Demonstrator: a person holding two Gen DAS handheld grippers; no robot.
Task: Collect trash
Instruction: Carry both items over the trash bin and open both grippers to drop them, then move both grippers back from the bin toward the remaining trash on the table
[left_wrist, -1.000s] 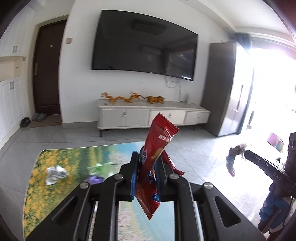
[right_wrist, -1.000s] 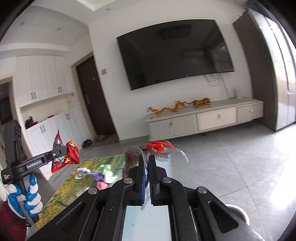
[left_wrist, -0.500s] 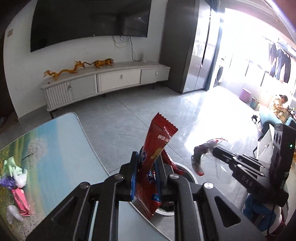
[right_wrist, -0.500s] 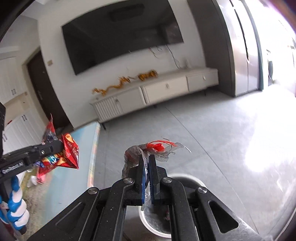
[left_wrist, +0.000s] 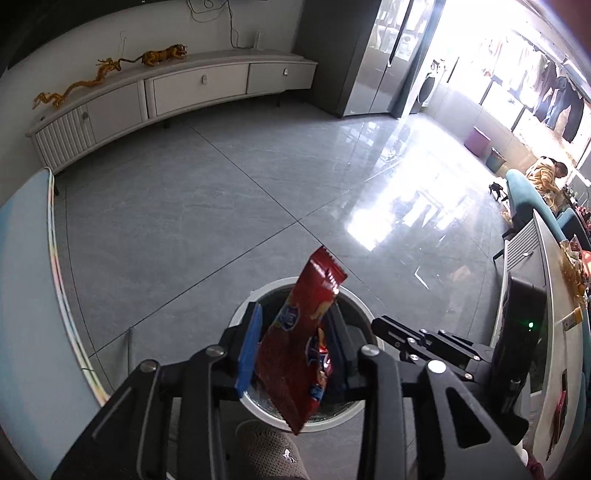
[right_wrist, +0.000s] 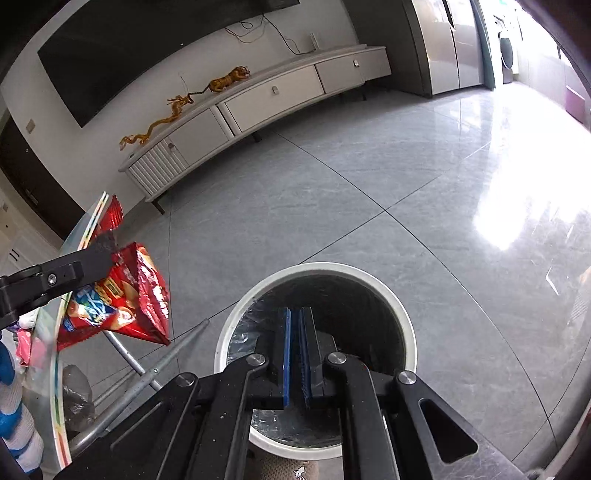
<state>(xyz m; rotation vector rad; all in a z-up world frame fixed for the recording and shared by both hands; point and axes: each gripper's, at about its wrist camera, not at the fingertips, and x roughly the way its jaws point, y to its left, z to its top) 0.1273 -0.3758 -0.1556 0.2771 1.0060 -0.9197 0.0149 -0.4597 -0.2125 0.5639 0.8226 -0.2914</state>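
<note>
1. The grey tiled floor (right_wrist: 369, 192) spreads ahead of both grippers, beyond their fingertips.
2. The long white cabinet (left_wrist: 177, 88) stands far ahead of the fingers against the wall, with gold figurines (left_wrist: 110, 70) on top.
3. The table (left_wrist: 26, 295) curves along the outer side of the left gripper's fingers; its rim also shows left of the right gripper.
4. The white bin (right_wrist: 406, 321), lined in dark plastic, sits straight below both pairs of fingers, its mouth open under them.
5. The left gripper (left_wrist: 295, 332) points down over the bin; its jaws are opening, and the blue pads stand clear of the wrapper on either side.
6. The right gripper (right_wrist: 295, 343) points into the bin's mouth, its pads drawn almost together with nothing visible between them.
7. The red snack wrapper (left_wrist: 299, 354) hangs tilted between the left gripper's parted fingers, its lower corner over the bin's near rim.
</note>
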